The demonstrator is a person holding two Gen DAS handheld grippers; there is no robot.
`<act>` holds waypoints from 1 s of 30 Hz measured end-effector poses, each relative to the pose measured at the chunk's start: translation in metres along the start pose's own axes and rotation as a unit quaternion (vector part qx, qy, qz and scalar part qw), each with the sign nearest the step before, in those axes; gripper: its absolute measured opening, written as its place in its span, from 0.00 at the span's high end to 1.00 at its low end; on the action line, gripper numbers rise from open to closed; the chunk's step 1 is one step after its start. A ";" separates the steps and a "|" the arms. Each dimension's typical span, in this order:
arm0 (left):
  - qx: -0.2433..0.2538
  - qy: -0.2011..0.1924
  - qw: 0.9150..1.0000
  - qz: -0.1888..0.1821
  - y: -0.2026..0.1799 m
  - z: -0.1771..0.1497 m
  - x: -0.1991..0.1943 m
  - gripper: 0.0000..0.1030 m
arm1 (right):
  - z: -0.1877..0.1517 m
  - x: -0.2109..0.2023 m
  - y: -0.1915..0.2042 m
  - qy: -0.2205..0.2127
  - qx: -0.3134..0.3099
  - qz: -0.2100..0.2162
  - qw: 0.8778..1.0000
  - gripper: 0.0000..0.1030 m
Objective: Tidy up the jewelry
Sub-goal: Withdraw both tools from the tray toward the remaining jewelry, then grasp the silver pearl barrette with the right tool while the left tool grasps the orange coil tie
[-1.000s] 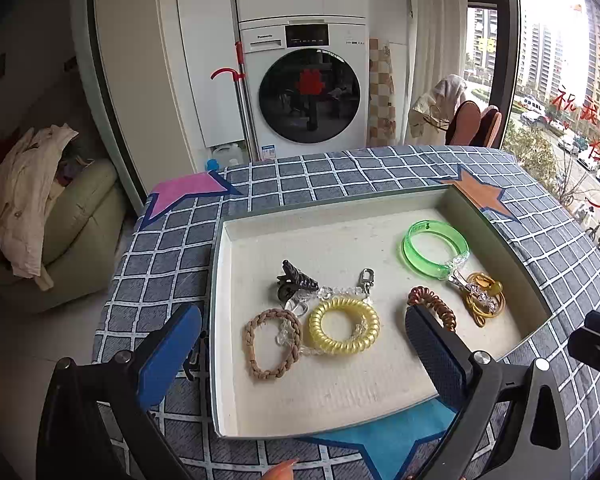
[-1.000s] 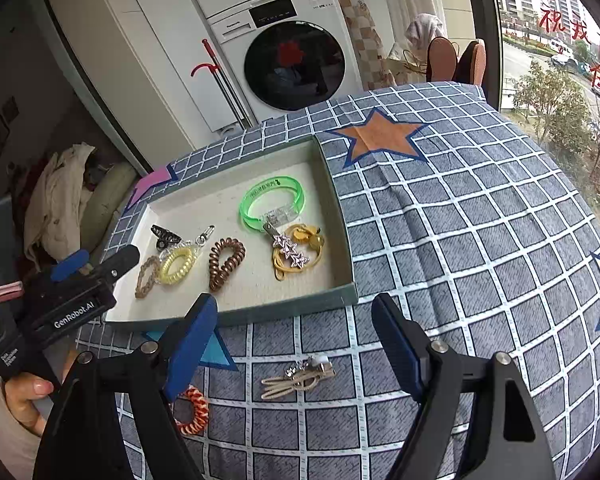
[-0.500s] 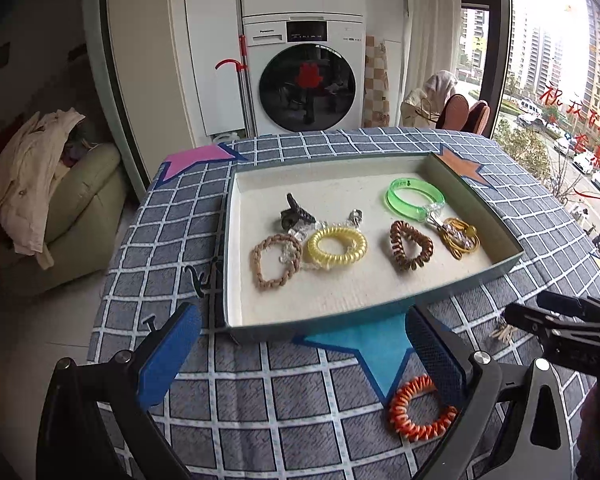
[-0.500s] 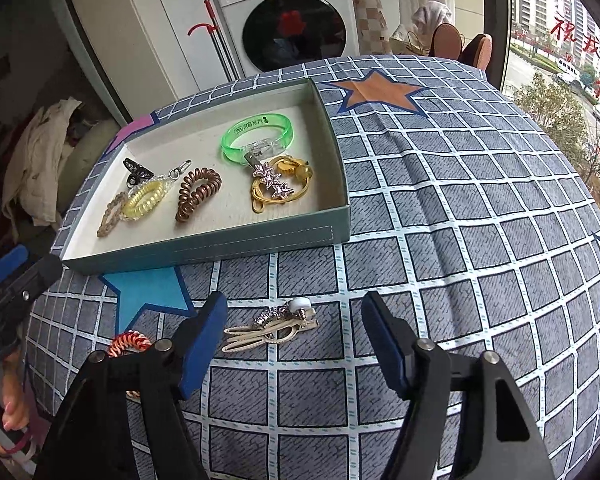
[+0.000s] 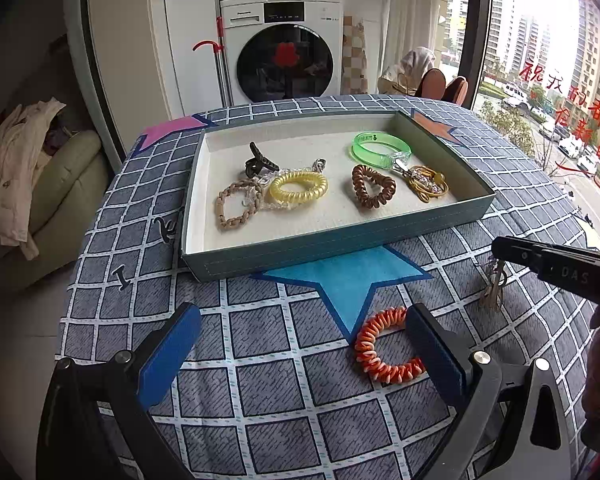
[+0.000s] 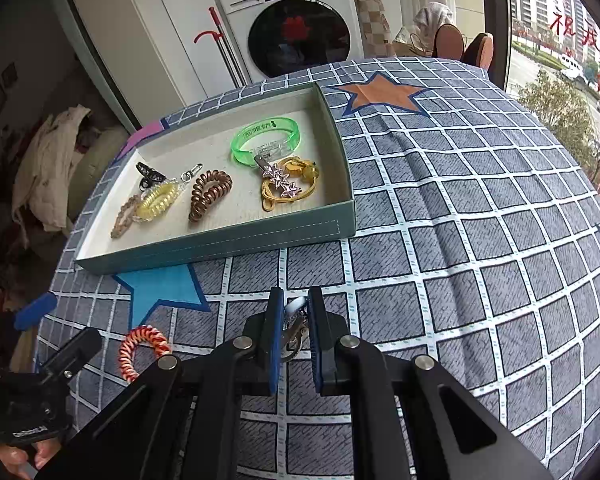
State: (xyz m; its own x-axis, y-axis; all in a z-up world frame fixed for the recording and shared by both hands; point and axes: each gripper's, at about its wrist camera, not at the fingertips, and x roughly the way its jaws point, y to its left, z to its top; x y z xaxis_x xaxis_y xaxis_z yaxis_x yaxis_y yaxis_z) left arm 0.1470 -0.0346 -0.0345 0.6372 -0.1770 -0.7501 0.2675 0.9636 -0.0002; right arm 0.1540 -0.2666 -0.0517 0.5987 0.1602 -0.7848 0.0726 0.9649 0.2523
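A teal tray (image 5: 340,248) (image 6: 220,244) with a cream lining holds a green bangle (image 5: 380,148), a brown coil tie (image 5: 372,188), a yellow coil tie (image 5: 298,188), a braided tan tie (image 5: 236,208), a black claw clip (image 5: 260,164) and a gold ring with a star clip (image 6: 288,184). On the cloth in front lies an orange coil tie (image 5: 384,348) (image 6: 140,344). My left gripper (image 5: 300,344) (image 6: 64,324) is open, and the coil lies against its right finger. My right gripper (image 6: 294,320) (image 5: 500,252) is shut on a metal hair clip (image 6: 294,312) (image 5: 494,292).
The table wears a grey checked cloth (image 6: 460,240) with coloured stars. A washing machine (image 5: 284,48) stands behind the table, a sofa with clothes (image 5: 32,184) to the left, and a window (image 5: 548,60) to the right. A hand (image 6: 24,456) holds the left gripper.
My left gripper has drawn back from over the tray to the orange coil on the cloth. My right gripper has sunk a little and closed on the hair clip.
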 end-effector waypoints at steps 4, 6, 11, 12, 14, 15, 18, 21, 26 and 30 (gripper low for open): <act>-0.002 0.006 1.000 0.000 0.000 -0.006 0.000 0.00 | -0.005 -0.013 -0.009 -0.002 0.022 0.027 0.999 0.88; -0.004 0.010 1.000 -0.001 0.000 -0.010 0.001 0.00 | -0.010 -0.019 -0.011 -0.002 0.023 0.027 0.999 0.88; -0.004 0.019 1.000 -0.003 -0.004 -0.017 0.004 0.00 | -0.024 -0.033 -0.024 -0.005 0.045 0.039 0.998 0.87; -0.004 0.020 1.000 -0.003 -0.005 -0.018 0.004 0.00 | -0.027 -0.036 -0.029 -0.006 0.055 0.042 0.998 0.87; -0.003 0.022 1.000 -0.006 -0.008 -0.019 0.003 0.00 | -0.032 -0.042 -0.038 -0.008 0.074 0.045 0.996 0.87; -0.001 0.022 1.000 -0.007 -0.009 -0.020 0.003 0.00 | -0.034 -0.044 -0.041 -0.010 0.080 0.043 0.996 0.87; 0.003 0.022 1.000 -0.008 -0.012 -0.022 0.001 0.00 | -0.041 -0.052 -0.048 -0.013 0.083 0.029 0.996 0.87; 0.005 0.023 1.000 -0.008 -0.015 -0.023 0.000 0.00 | -0.048 -0.054 -0.053 -0.007 0.075 0.020 0.997 0.87; 0.008 0.025 1.000 -0.007 -0.018 -0.026 -0.002 0.00 | -0.053 -0.052 -0.047 -0.006 0.040 0.001 0.999 0.49; 0.012 0.025 1.000 -0.004 -0.019 -0.027 -0.003 0.00 | -0.051 -0.050 -0.038 -0.010 0.005 0.000 1.000 0.49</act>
State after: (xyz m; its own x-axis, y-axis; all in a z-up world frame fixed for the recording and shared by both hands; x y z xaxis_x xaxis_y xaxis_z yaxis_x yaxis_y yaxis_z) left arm 0.1209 -0.0467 -0.0499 0.5981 -0.1733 -0.7825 0.2891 0.9573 0.0090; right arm 0.0805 -0.3003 -0.0504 0.6149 0.1560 -0.7731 0.0798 0.9629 0.2577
